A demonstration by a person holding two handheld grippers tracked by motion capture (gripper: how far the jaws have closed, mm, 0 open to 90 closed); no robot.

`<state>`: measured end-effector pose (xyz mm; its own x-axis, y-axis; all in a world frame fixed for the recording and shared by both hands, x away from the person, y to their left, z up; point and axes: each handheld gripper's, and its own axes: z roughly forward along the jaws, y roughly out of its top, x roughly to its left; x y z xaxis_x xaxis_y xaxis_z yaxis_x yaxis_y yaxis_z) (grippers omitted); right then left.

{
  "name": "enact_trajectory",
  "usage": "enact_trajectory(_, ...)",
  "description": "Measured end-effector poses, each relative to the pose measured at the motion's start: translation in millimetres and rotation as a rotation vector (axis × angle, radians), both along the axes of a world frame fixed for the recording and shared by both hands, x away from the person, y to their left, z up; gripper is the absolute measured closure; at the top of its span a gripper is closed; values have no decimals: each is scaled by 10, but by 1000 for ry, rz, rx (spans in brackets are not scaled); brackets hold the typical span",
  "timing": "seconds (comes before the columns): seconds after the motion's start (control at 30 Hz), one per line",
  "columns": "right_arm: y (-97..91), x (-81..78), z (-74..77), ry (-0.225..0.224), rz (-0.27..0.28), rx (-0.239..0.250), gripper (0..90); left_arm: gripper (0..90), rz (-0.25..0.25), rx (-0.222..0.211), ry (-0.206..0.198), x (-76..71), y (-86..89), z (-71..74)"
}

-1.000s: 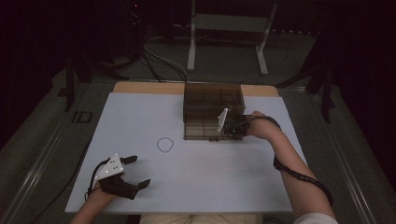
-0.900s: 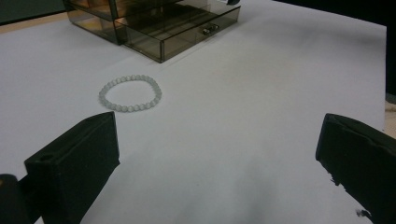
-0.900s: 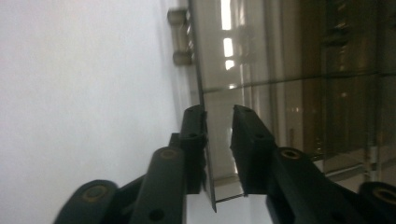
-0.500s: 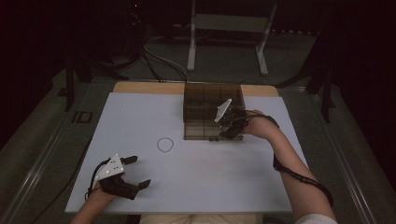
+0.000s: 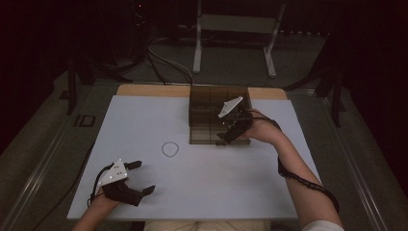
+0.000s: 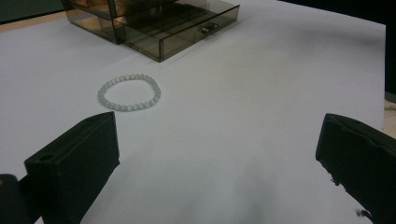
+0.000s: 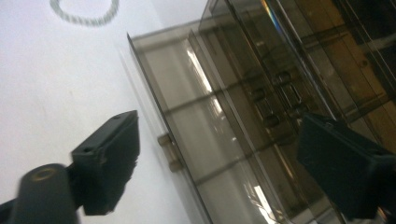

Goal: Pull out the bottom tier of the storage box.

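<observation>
A smoky see-through drawer box (image 5: 211, 108) stands at the table's far middle with its bottom drawer (image 7: 219, 154) pulled out toward me. My right gripper (image 5: 230, 133) hovers over the drawer's front, open. Its jaws have just been opening and nothing is between them. The drawer's small knob (image 7: 168, 151) lies below my right gripper (image 7: 219, 140). A pale bead bracelet (image 5: 170, 149) lies flat on the white table, left of the drawer. My left gripper (image 5: 141, 177) rests near the front left, open and holding nothing. In the left gripper view the bracelet (image 6: 129, 92) lies ahead of my left gripper (image 6: 219, 140).
The white table top (image 5: 231, 187) ends in a wooden strip at the far edge. Beyond it on the dark floor stand a white metal frame (image 5: 233, 36) and cables. The drawer box (image 6: 154, 23) has several compartments.
My right gripper has let go at the drawer's front, spread its jaws and risen a little. The left gripper, the bracelet and the box have not moved.
</observation>
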<state>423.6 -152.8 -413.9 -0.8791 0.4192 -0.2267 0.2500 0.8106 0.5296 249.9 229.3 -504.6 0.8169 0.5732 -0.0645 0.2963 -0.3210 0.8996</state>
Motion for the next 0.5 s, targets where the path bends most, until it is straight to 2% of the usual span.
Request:
enact_trajectory(0.07,18,-5,13,18,-5,21,54,8,1,1,-1,-2,-1,0)
enact_trajectory(0.17,52,-9,22,33,1,43,19,9,0,1,0,-1,0,1)
enact_trajectory(0.27,83,-20,20,37,5,54,16,8,-1,0,0,1,0,-1)
enact_trajectory(0.33,154,-42,-11,22,7,60,12,9,-2,-1,-1,2,-2,-1)
enact_trajectory(0.5,301,-76,-69,28,26,84,0,9,-5,-2,-2,0,-5,2)
